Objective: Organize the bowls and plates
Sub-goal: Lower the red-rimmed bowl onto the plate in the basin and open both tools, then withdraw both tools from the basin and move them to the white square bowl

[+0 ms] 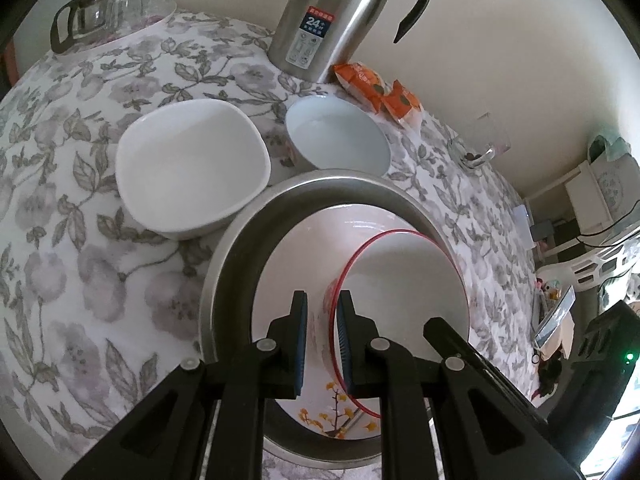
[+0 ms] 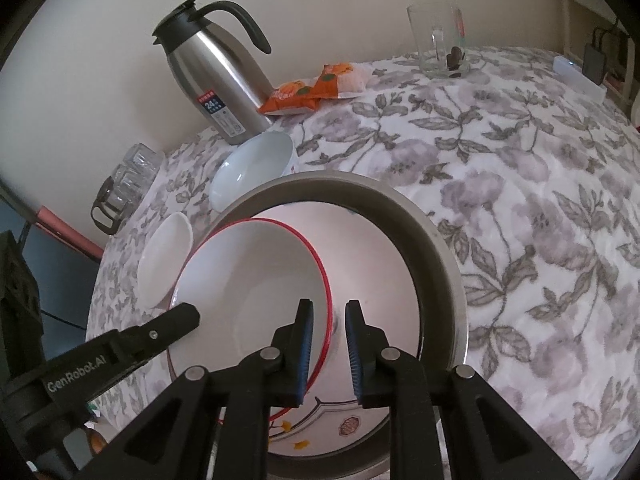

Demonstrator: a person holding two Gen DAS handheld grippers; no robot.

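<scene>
Left gripper (image 1: 322, 340) pinches red-rimmed bowl (image 1: 404, 280) rim at bowl's 9 o'clock; right gripper (image 2: 328, 344) straddles rim at 3 o'clock, fingers slightly apart, contact unclear. Bowl sits tilted inside metal basin (image 1: 236, 248) on patterned plate (image 1: 296, 256). White bowl (image 1: 192, 168) at basin's 11 o'clock, pale bowl (image 1: 338, 136) at 12.

The left gripper (image 1: 322, 342) clamps the red-rimmed bowl (image 1: 404, 280) by its rim inside the metal pan (image 1: 240, 240); two white bowls (image 1: 192, 168) sit beyond on the floral table (image 1: 80, 240).
</scene>
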